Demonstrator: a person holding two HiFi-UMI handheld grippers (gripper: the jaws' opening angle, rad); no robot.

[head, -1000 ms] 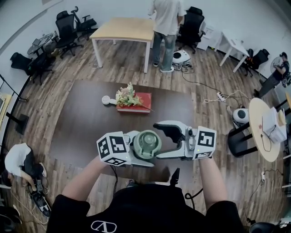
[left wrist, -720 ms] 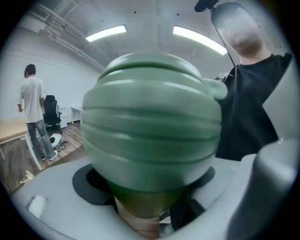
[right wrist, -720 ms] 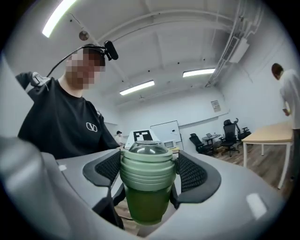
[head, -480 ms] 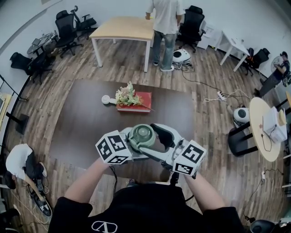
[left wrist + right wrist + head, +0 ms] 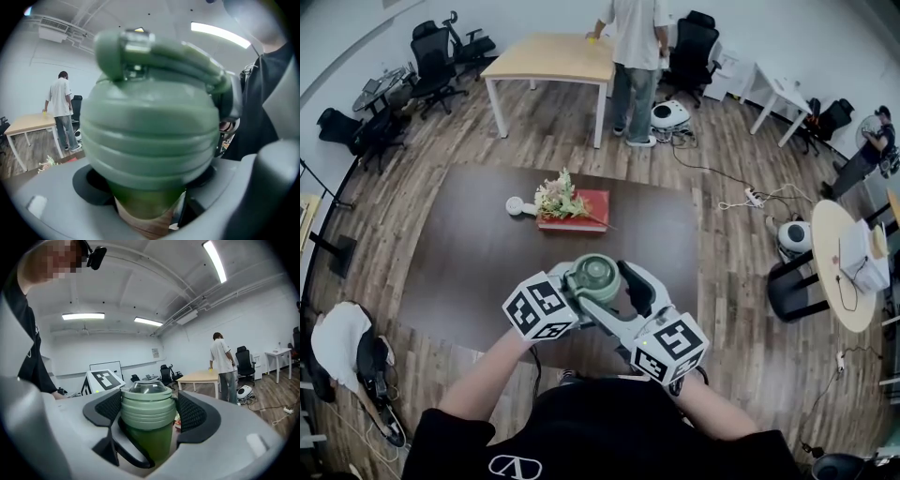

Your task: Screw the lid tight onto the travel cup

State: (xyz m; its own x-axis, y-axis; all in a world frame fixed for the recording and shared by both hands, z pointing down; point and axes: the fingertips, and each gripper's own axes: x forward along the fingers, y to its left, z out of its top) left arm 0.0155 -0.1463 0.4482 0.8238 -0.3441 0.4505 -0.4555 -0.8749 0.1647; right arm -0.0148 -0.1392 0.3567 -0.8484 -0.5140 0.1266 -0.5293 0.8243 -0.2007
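The green travel cup is held up over the near edge of the dark table [image 5: 469,253]; its ribbed green lid [image 5: 593,275] with a clear dome faces up at me. My left gripper [image 5: 579,298] is shut on the cup's body [image 5: 145,206], and the lid [image 5: 150,122] fills the left gripper view. My right gripper [image 5: 611,291] reaches in from the near right and is shut on the lid [image 5: 147,406]. Its black pads [image 5: 108,408] sit on either side of the ribs, above the green body [image 5: 150,439]. The cup's base is hidden.
On the table lie a red book with a flower bunch [image 5: 572,208] and a small white object [image 5: 518,205]. A person [image 5: 633,47] stands at a light wooden table [image 5: 548,58] at the back. Office chairs [image 5: 436,56] line the far left; another person [image 5: 337,337] crouches at the left.
My right gripper has swung round the lid, its marker cube going from the cup's right toward me and to the left. The left gripper and cup have shifted slightly away from me.
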